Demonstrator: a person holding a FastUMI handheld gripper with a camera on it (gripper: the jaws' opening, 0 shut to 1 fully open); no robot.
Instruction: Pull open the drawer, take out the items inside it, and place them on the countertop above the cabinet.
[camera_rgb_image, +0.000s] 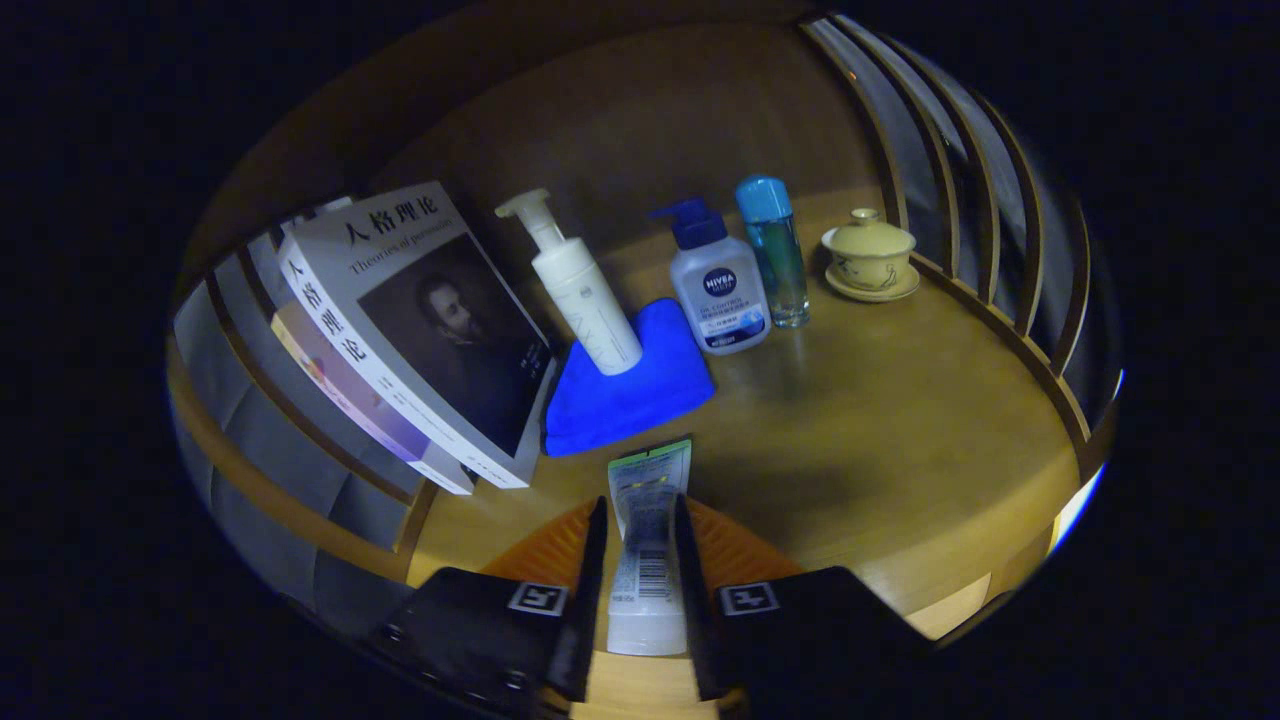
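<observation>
Your hand-held gripper (640, 520) is pinching a squeeze tube (648, 530), both fingers pressed against its sides, the tube's crimped end pointing forward over the wooden counter (880, 440). Just ahead of the tube lies a folded blue cloth (660, 395), and a white pump bottle (580, 290) stands on the cloth, tilted in this view. To the right of it you see a pump bottle of face wash (718, 290) with a dark blue cap, touching the cloth's edge, then a slim clear bottle with a light blue cap (775, 255) just beside it. Farther right sits a lidded tea cup on a saucer (868, 258), near the slatted railing (960, 210). Left of the cloth, books (410, 330) lean stacked against the railing there.
</observation>
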